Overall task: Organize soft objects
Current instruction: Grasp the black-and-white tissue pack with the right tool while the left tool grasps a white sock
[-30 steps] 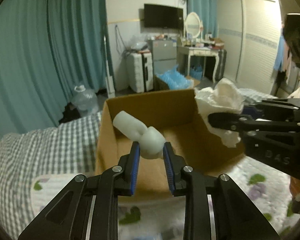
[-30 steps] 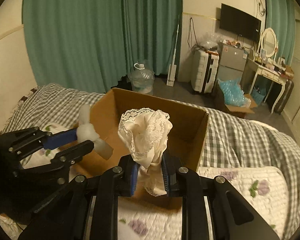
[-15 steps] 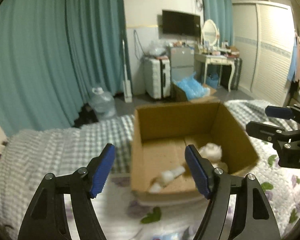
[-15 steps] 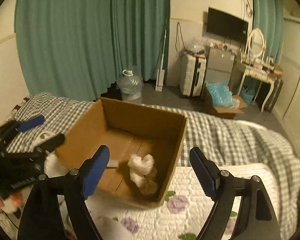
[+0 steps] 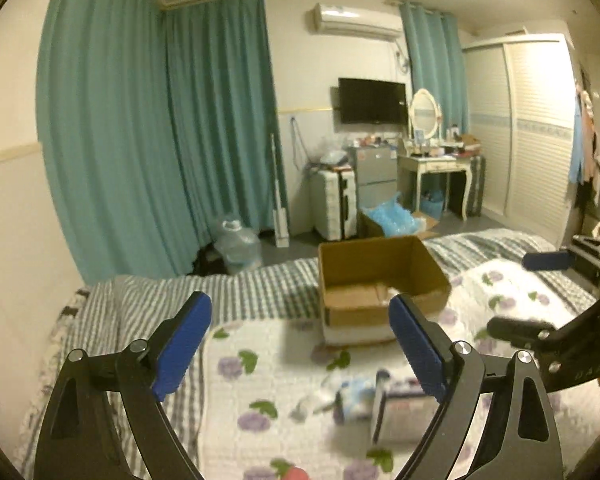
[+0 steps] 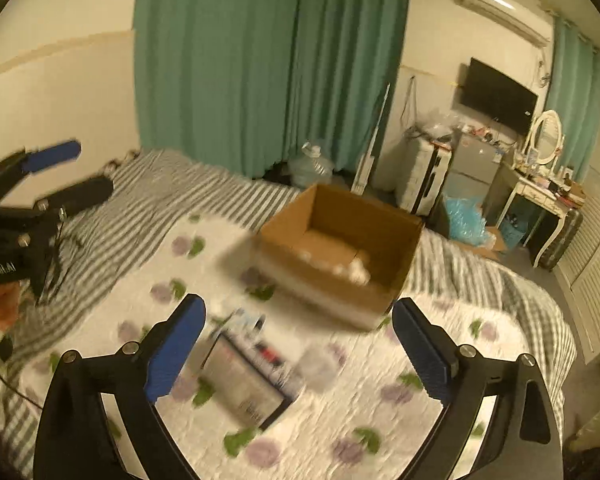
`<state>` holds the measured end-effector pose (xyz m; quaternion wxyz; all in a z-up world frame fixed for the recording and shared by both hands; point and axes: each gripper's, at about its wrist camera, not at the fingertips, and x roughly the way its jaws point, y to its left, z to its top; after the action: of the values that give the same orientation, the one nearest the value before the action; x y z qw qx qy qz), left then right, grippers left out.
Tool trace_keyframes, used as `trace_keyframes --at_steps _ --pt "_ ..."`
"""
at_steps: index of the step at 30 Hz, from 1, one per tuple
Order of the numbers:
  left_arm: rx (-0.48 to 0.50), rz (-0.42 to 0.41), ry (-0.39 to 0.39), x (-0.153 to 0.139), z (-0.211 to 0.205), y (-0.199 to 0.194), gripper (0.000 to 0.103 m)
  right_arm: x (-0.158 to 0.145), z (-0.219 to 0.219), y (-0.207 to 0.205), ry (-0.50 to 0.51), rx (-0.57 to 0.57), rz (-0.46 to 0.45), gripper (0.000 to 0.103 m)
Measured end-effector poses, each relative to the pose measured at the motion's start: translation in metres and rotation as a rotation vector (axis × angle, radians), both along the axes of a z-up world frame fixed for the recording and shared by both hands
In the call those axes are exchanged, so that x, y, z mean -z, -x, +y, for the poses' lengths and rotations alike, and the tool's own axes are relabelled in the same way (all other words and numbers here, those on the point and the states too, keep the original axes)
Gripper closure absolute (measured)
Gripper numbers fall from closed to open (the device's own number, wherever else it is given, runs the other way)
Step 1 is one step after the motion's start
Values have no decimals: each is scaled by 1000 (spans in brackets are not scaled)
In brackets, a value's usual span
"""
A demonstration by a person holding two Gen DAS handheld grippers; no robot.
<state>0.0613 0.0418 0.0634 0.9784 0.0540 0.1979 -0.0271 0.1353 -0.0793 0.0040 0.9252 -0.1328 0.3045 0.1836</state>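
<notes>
An open cardboard box [image 5: 380, 280] stands on the bed; in the right wrist view [image 6: 340, 236] white soft items [image 6: 356, 268] lie inside it. My left gripper [image 5: 300, 344] is open and empty, well back from the box. My right gripper [image 6: 296, 348] is open and empty too, above the quilt. Each gripper also shows at the edge of the other's view, the right one [image 5: 540, 292] and the left one [image 6: 56, 172]. A blurred flat packet [image 6: 248, 376] and small light items [image 5: 356, 400] lie on the quilt below the grippers.
The bed has a floral quilt [image 6: 340, 420] over a grey checked cover [image 5: 260, 284]. Beyond it are teal curtains [image 5: 160, 140], a water jug [image 5: 238, 244], a suitcase [image 5: 334, 204], a dressing table [image 5: 436, 168] and a wardrobe [image 5: 536, 140].
Both grippers opened and let the white soft items fall into the box, then pulled back and up away from it.
</notes>
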Motion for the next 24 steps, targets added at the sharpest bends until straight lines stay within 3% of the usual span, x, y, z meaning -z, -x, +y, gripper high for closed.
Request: trace_keyframes --at_steps 2,7,15,18,24 --pt "-30 2 0 13 2 10 12 18 5 8 16 -1 15 8" --pt "-53 91 88 61 6 15 12 74 4 0 -12 12 132 8" --pt "-88 247 76 144 5 -13 12 136 9 -37 -4 66 232 8" --pt "-85 281 78 159 5 -19 12 149 16 -47 29 54 245 10" --pt "-90 301 69 173 7 -22 12 169 21 -58 56 62 271 26"
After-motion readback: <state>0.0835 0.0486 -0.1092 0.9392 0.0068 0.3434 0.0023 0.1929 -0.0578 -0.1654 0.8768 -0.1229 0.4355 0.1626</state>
